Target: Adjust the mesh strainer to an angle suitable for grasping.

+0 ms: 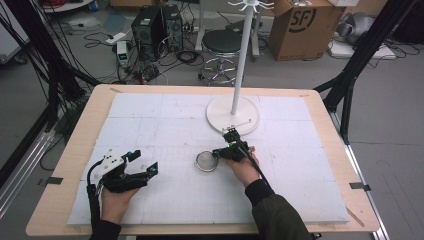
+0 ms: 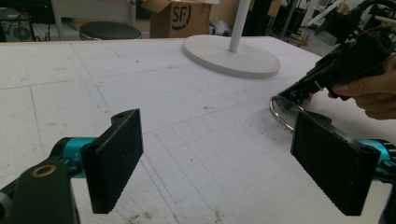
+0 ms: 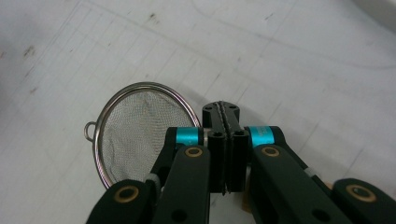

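Note:
A small round metal mesh strainer [image 1: 205,161] lies on the white foam mat [image 1: 165,125] near the middle of the table. My right gripper [image 1: 217,153] comes at it from the right. Its jaws are pressed together where the handle leaves the strainer's rim [image 3: 140,88]. The handle itself is hidden beneath the gripper [image 3: 226,109]. A small wire loop sticks out on the rim's far side. My left gripper [image 1: 146,161] rests at the mat's front left, open and with nothing between its pads [image 2: 116,158]. From there I see the strainer [image 2: 282,112] and the right gripper [image 2: 301,91].
A white stand with a round base [image 1: 234,115] and a tall pole rises at the back centre of the mat, just beyond the right gripper. The wooden table edge [image 1: 75,150] frames the mat. A stool, boxes and cables are on the floor behind.

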Available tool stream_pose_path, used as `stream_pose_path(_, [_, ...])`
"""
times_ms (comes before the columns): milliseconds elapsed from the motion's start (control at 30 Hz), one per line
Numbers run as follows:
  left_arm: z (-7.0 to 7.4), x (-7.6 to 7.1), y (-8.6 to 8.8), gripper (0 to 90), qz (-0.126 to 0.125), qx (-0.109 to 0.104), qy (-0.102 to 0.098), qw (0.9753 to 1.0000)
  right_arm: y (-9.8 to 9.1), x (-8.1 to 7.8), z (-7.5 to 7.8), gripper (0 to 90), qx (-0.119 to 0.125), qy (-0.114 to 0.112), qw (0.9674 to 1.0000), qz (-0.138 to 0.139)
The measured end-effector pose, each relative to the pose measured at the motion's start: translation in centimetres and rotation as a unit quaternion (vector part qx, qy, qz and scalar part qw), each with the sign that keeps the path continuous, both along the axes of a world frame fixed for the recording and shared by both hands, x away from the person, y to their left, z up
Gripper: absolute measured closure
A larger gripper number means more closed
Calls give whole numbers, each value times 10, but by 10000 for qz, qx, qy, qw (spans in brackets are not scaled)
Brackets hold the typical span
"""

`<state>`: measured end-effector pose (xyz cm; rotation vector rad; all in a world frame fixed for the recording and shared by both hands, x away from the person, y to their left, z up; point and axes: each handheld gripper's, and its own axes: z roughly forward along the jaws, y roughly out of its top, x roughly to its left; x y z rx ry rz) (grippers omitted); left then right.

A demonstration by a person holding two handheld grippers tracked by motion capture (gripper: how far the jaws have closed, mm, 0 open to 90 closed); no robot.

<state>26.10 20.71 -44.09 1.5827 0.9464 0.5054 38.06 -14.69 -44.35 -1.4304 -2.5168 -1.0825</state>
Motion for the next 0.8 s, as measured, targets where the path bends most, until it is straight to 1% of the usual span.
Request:
stream_pose_path(33, [0,0,0,175,3,10,9,10000,-3,-5,0,900,27,-4,10000,50])
stream_pose_path(100, [0,0,0,174,-7,4,18,10000,-4,-7,0,900,28,-10,9999,99])
stream_pose_path(133, [0,0,-1,175,-2,-1,17,10000,-7,-12,0,900,51,31,9999,145])
stream_pose_path(167, [0,0,-1,175,-17,12,15,10000,-7,-12,0,900,51,31,9999,145])
stream_pose_path(233, [0,0,-1,175,0,21,15,10000,-12,-18,-1,900,98,54,9997,212])
stream_pose_path(267, [0,0,-1,175,-1,17,20,10000,-17,-23,-1,900,137,75,9995,262])
stream_pose_path(300, [-1,0,-1,175,-2,15,33,10000,-17,-23,-1,900,137,75,9995,262])
stream_pose_path(367, [0,0,-1,175,0,40,41,10000,-21,-27,-1,900,152,129,9994,273])
stream_pose_path(400, [0,0,-1,175,-6,46,39,10000,-26,-31,-1,900,172,160,9992,322])
stream_pose_path(667, [-1,0,-2,175,14,54,63,10000,-40,-42,-1,900,209,311,9980,507])
stream_pose_path(800, [-1,0,-3,175,-6,79,70,9999,-47,-45,-2,899,307,272,9980,471])
